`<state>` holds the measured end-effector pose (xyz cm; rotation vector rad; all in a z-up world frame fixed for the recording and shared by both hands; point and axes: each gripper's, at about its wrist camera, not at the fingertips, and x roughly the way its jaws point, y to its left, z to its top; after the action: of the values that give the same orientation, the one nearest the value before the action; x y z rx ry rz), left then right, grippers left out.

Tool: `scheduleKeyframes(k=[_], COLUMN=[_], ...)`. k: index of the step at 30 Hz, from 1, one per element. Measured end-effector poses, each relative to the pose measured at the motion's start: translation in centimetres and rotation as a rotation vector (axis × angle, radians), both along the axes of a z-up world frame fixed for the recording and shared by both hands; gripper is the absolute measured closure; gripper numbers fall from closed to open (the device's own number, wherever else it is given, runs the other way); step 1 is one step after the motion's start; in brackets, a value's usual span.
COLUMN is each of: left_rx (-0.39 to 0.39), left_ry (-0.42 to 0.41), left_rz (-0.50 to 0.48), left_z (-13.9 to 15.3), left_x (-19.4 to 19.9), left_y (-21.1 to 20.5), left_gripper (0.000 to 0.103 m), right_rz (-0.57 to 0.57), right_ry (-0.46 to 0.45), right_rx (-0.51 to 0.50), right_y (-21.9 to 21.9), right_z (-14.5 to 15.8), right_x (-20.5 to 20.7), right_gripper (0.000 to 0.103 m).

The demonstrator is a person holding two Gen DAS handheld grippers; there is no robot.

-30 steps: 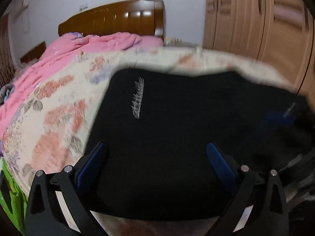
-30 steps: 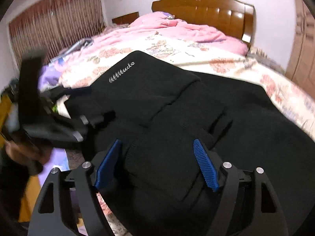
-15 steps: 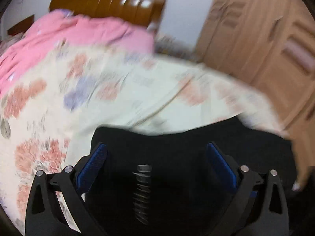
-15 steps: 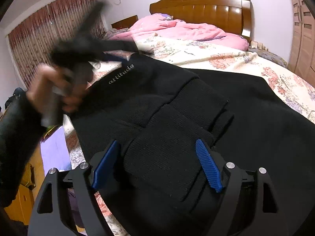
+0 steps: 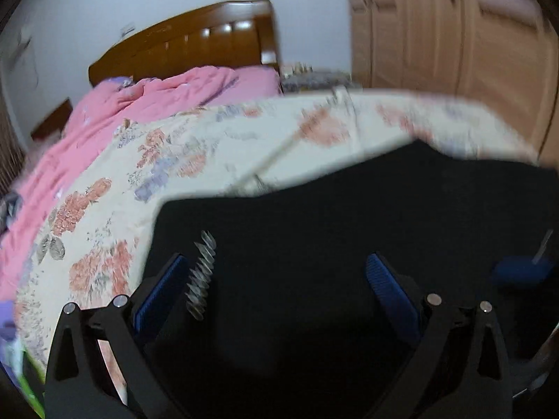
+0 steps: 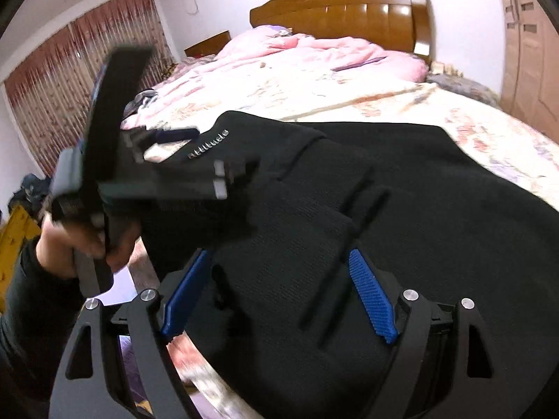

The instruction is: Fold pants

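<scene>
Black pants with a silver logo lie across the near end of the bed. In the left wrist view the pants fill the lower half and the logo sits by the left finger. My left gripper is open just over the pants, holding nothing. It also shows in the right wrist view, held in a hand at the left, blurred. My right gripper is open with its jaws on either side of a folded thick part of the pants.
The bed has a floral cover and a pink quilt towards the wooden headboard. A wooden wardrobe stands at the right. Red curtains hang at the left. The bed's near edge lies under my right gripper.
My left gripper swung out over the bed and came back above the logo corner of the pants. My right gripper stayed open over the folded part, barely moving.
</scene>
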<state>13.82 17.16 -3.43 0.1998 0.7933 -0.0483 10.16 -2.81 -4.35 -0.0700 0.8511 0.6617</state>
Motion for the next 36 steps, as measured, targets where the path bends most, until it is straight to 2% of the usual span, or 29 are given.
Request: scheduleKeyframes(k=[1,3,4,7,11,14,17,20,22,23,26,28,31,34,35,36], left_rx=[0.007,-0.124,-0.146,-0.112,-0.116,-0.109,-0.095,0.003,0.038,0.069,0.031,0.079,0.084,0.079,0.092,0.089], left_ry=[0.019,0.021,0.029,0.03,0.026,0.022,0.027,0.019,-0.042,-0.066,-0.032,-0.079,-0.047,0.051,0.013,0.011], left_rz=[0.01,0.053,0.053,0.052,0.054,0.062,0.072,0.128,0.091,0.085,-0.043,-0.106,-0.196,-0.216,-0.203,-0.195], left_z=[-1.0,-2.0,-2.2,-2.4,-2.6,-2.6,-2.4,-1.0,0.7,1.3,1.7,1.8,0.7,-1.9,-2.3,-2.4], left_x=[-0.2,-0.1,0.0,0.0,0.0,-0.1,-0.1,-1.0,-2.7,-3.4,-4.9,-6.6,-7.2,-6.4,-6.7,-6.8], left_y=[-0.3,1.3,1.6,1.3,1.5,1.5,1.3,-0.3,-2.3,-3.5,-6.9,-10.2,-13.2,-14.6,-14.8,-14.7], left_gripper=[0.002,0.001,0.001,0.001,0.001,0.001,0.001,0.003,0.003,0.002,0.002,0.002,0.002,0.001,0.001,0.001], right_rz=[-0.015,-0.038,-0.039,-0.048,-0.109,-0.191,-0.291,-0.369,-0.386,-0.375,-0.372,-0.374,-0.359,-0.382,-0.377,-0.373], right_ry=[0.014,0.077,0.071,0.074,0.047,-0.008,-0.021,0.011,0.042,0.01,-0.026,-0.023,-0.013,-0.037,-0.038,-0.03], right_rx=[-0.039,-0.029,0.002,-0.016,0.002,-0.052,-0.122,-0.153,-0.146,-0.127,-0.15,-0.149,-0.159,-0.192,-0.189,-0.17], right_y=[-0.4,-1.8,-2.3,-3.0,-5.1,-7.7,-10.7,-13.6,-15.0,-15.2,-14.8,-14.8,-15.2,-16.3,-16.6,-17.1], right_z=[-0.6,-2.2,-2.2,-1.7,-0.2,0.4,0.3,-1.0,-2.2,-2.2,-2.5,-2.6,-2.3,-1.8,-1.9,-2.1], right_x=[-0.1,0.2,0.0,-0.3,-0.7,-1.0,-1.2,-1.4,-1.3,-1.7,-2.2,-2.2,-2.0,-2.9,-3.1,-3.3], right_gripper=[0.024,0.021,0.021,0.021,0.019,0.016,0.016,0.016,0.016,0.016,0.016,0.016,0.016,0.016,0.016,0.016])
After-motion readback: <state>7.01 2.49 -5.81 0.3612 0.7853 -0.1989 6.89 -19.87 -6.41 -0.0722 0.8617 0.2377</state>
